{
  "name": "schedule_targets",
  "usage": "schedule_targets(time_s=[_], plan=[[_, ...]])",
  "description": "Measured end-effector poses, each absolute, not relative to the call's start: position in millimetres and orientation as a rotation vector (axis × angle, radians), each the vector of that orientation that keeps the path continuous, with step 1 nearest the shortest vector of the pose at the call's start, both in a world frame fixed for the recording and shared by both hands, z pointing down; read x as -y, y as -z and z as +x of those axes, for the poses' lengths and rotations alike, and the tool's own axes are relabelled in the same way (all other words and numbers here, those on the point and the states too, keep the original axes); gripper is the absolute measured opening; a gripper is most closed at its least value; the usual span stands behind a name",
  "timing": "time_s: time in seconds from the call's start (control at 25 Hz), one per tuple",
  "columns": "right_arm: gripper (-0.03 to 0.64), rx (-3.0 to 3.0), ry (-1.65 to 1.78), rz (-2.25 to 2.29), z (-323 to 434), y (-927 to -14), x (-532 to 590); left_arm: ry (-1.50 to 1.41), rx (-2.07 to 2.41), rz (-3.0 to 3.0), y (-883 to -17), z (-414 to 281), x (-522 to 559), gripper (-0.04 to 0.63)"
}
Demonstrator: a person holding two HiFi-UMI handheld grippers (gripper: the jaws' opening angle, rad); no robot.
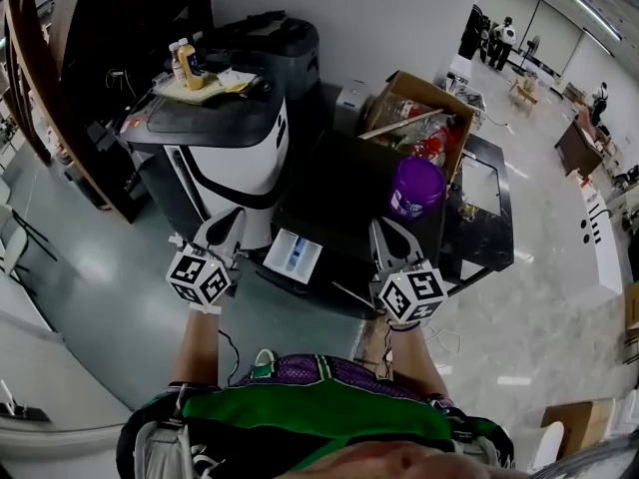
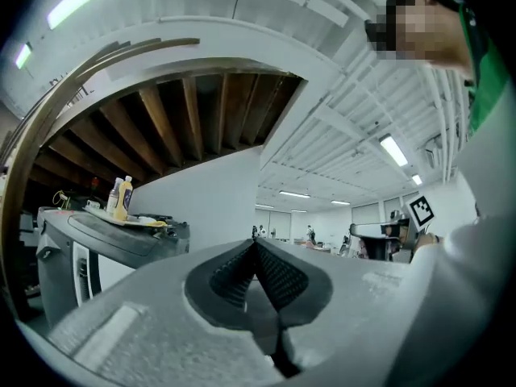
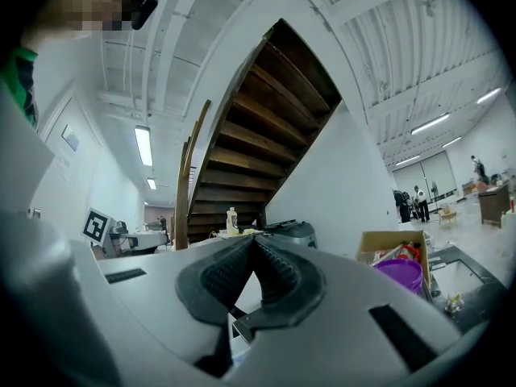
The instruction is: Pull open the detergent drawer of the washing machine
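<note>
While both hand-held grippers [image 1: 233, 220] [image 1: 379, 228] sit closed, empty, the detergent drawer [image 1: 295, 255] seemingly juts lengthwise toward the person [image 1: 300, 412].

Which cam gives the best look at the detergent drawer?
Head view: the detergent drawer stands pulled out of the dark washing machine, seen from above, compartments exposed. Right gripper view catches only a pale sliver, probably the drawer, below its jaws. Left gripper view shows none of it.

The washing machine [image 1: 344, 193] is black, its drawer [image 1: 293, 255] white, the tub [image 1: 417, 186] purple.
</note>
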State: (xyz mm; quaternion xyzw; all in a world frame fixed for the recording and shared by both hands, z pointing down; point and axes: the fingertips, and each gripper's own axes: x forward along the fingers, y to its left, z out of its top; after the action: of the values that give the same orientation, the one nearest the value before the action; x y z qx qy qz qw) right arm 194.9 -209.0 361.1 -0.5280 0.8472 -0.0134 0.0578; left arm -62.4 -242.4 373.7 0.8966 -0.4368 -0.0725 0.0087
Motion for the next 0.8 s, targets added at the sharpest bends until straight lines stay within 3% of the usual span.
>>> schedule_targets(time_s=[0.8], plan=[[0.002, -2.576, 0.014, -1.525, 155.6, -342.3, 205.5, 0.266, 1.368, 2.794, -358.1, -84.5, 218.1, 0.018]])
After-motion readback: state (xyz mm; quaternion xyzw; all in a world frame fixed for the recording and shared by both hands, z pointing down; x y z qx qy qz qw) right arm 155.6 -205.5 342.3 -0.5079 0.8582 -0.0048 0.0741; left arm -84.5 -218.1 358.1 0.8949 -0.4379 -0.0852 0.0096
